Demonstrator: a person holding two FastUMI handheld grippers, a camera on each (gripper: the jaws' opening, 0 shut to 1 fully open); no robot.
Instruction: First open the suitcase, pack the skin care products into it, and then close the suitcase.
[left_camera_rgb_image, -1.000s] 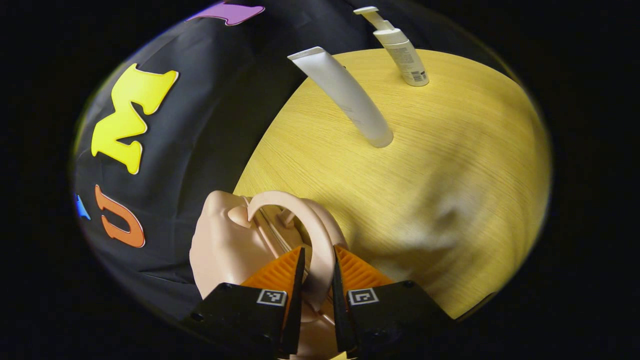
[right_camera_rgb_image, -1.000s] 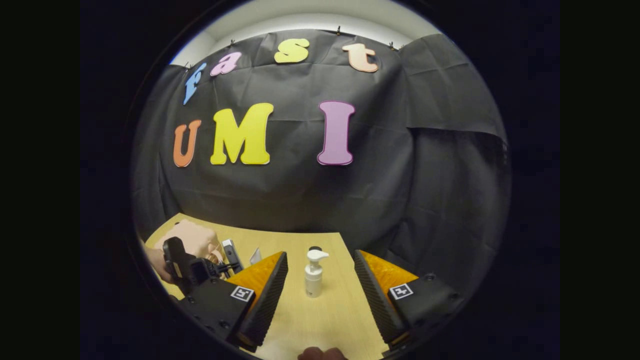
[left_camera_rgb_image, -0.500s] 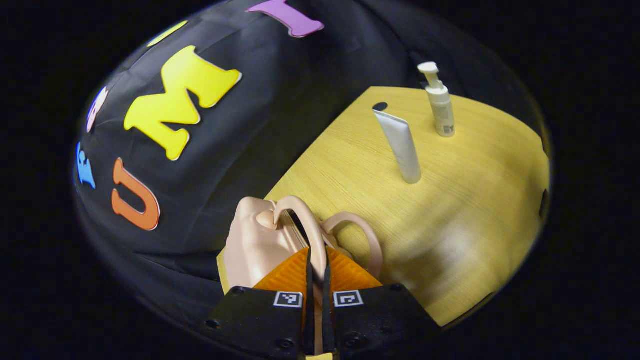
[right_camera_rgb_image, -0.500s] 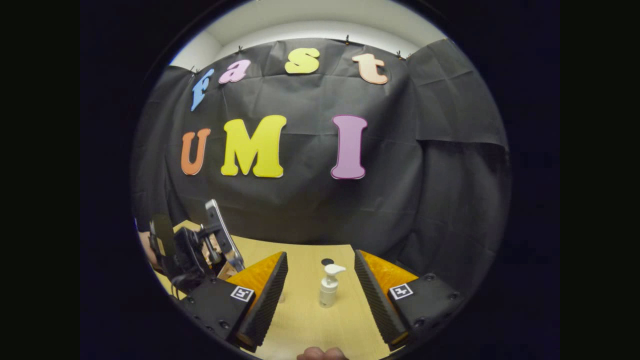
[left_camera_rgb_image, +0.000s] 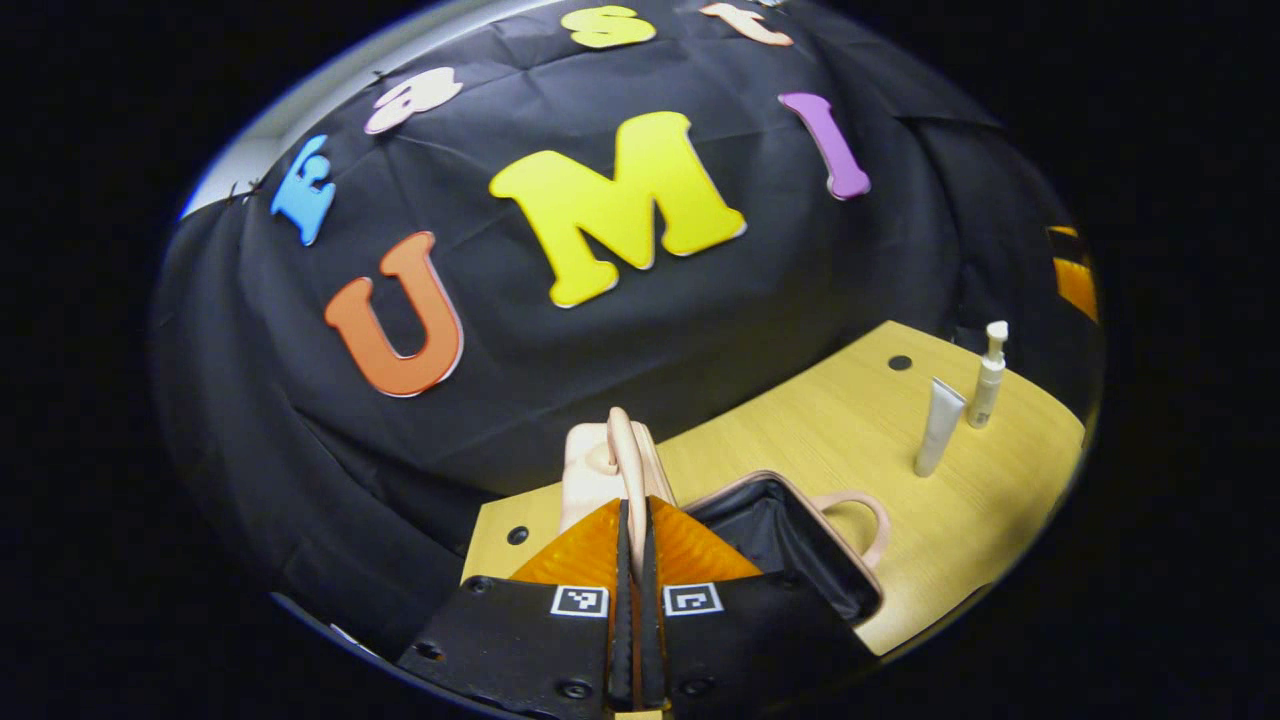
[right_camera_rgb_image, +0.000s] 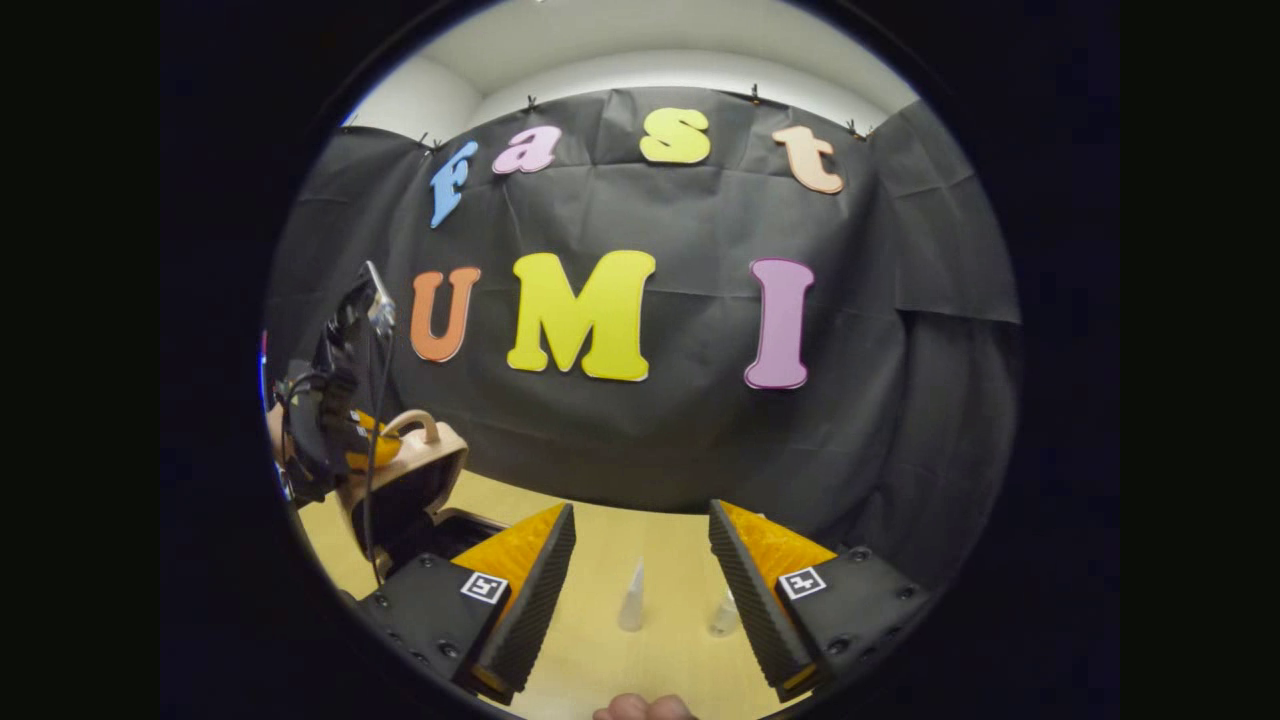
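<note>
Suitcase (left_camera_rgb_image: 800, 540) lay open beneath my left gripper (left_camera_rgb_image: 634, 560), clamped on its lid handle (left_camera_rgb_image: 625, 455); right gripper (right_camera_rgb_image: 640, 570) gaped, holding nothing.

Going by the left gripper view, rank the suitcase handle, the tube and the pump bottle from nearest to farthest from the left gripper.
1. Suitcase handle: pinched in the left gripper, at its fingertips.
2. Tube: standing on the table, far off to the right.
3. Pump bottle: just beyond the tube, nearer the table's far edge.
</note>
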